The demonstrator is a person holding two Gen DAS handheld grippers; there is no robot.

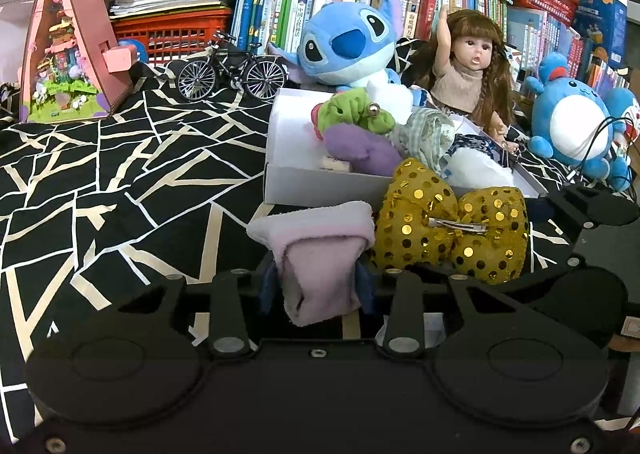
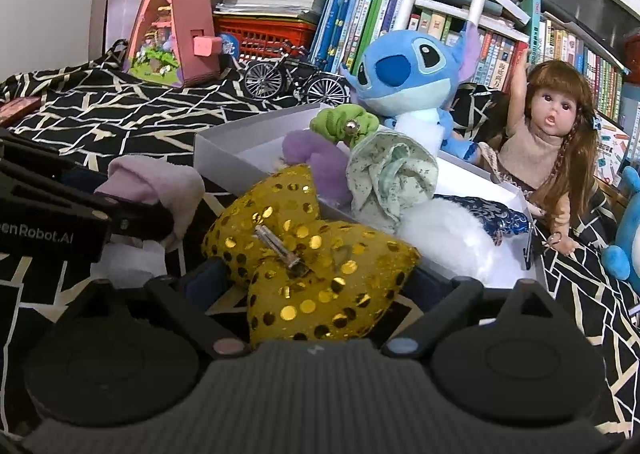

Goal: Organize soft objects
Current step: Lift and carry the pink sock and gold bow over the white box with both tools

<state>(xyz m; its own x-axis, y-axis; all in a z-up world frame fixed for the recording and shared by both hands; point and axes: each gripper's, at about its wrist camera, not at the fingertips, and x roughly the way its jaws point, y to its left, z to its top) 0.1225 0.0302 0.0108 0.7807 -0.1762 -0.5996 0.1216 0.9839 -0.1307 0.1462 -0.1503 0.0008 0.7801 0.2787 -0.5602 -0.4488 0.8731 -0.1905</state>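
1. Evidently the clutter at far left, a pink toy house [image 1: 68, 49] and a model bicycle [image 1: 232, 69], sits apart on the black patterned cloth [image 1: 120, 173]; being hard, it probably is not meant for sorting.
2. The left gripper [image 1: 320, 278] has its fingers pinching a pale pink cloth [image 1: 320, 254], held just in front of the white box [image 1: 320, 185], likely for dropping in.
3. The box already holds soft pieces: a green scrunchie [image 1: 352, 109], a purple plush piece [image 1: 360, 149], a floral cloth [image 2: 388, 181].
4. The right gripper [image 2: 320, 286] has its fingers wide around a gold sequin bow [image 2: 312, 254] leaning on the box's near wall; I cannot tell whether they press it.
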